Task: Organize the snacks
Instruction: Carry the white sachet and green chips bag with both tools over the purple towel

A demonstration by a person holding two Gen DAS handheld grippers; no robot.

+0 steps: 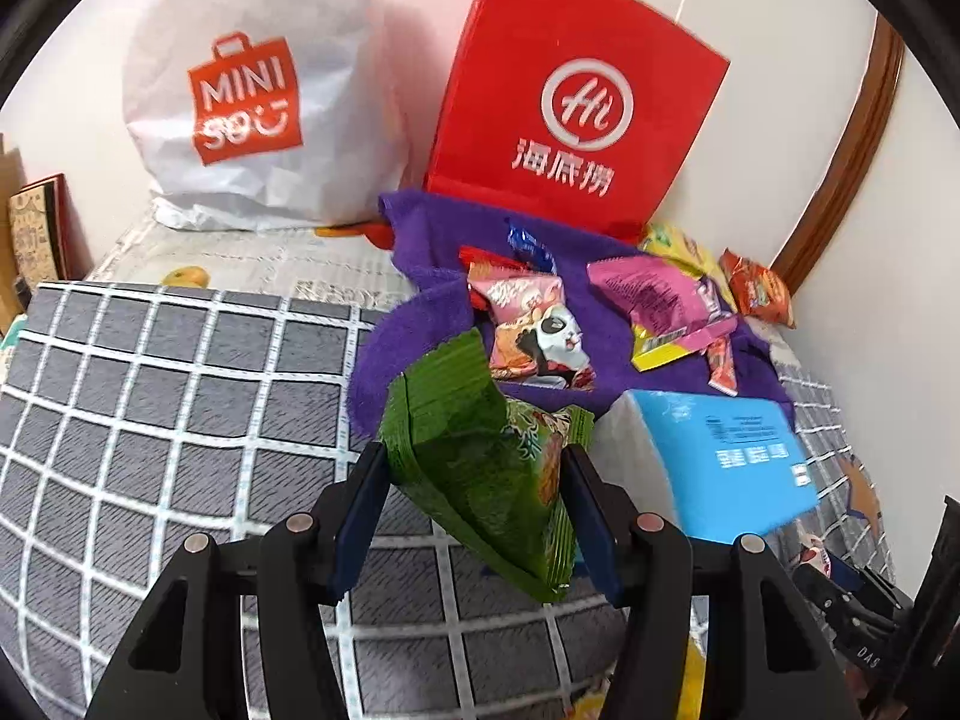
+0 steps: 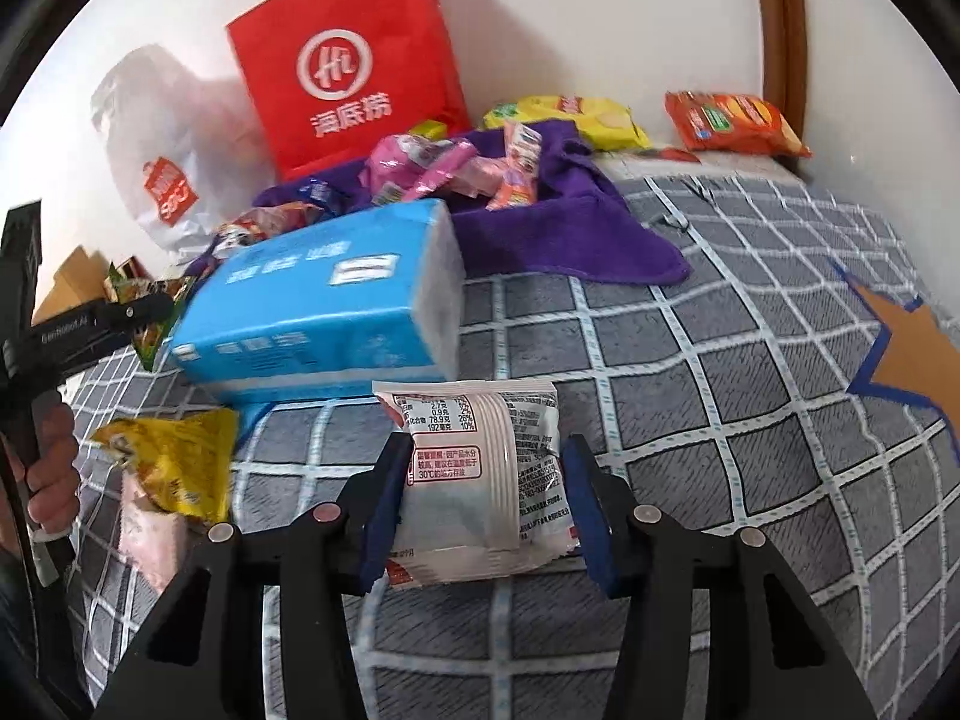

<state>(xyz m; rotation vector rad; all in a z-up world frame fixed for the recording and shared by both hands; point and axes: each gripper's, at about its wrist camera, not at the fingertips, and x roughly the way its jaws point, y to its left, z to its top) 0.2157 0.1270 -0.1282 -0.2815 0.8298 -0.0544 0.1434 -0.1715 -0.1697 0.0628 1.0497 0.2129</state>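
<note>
My left gripper (image 1: 477, 480) is shut on a green snack packet (image 1: 480, 468), which hangs tilted above the grey checked bedspread (image 1: 180, 390). Just beyond it a purple towel (image 1: 432, 240) holds several snacks, among them a panda-print packet (image 1: 534, 330) and a pink packet (image 1: 654, 294). In the right wrist view a white snack packet (image 2: 480, 480) lies flat on the bedspread (image 2: 720, 360). My right gripper (image 2: 483, 480) has its blue pads against the packet's two side edges.
A blue tissue pack (image 2: 312, 300) lies between the white packet and the towel (image 2: 540, 228). A yellow packet (image 2: 174, 462) lies at the left, by a hand (image 2: 54, 468). A red paper bag (image 1: 576, 90) and a white Miniso bag (image 1: 252, 90) stand against the wall. Yellow chips (image 2: 564, 117) and an orange packet (image 2: 732, 120) lie behind the towel.
</note>
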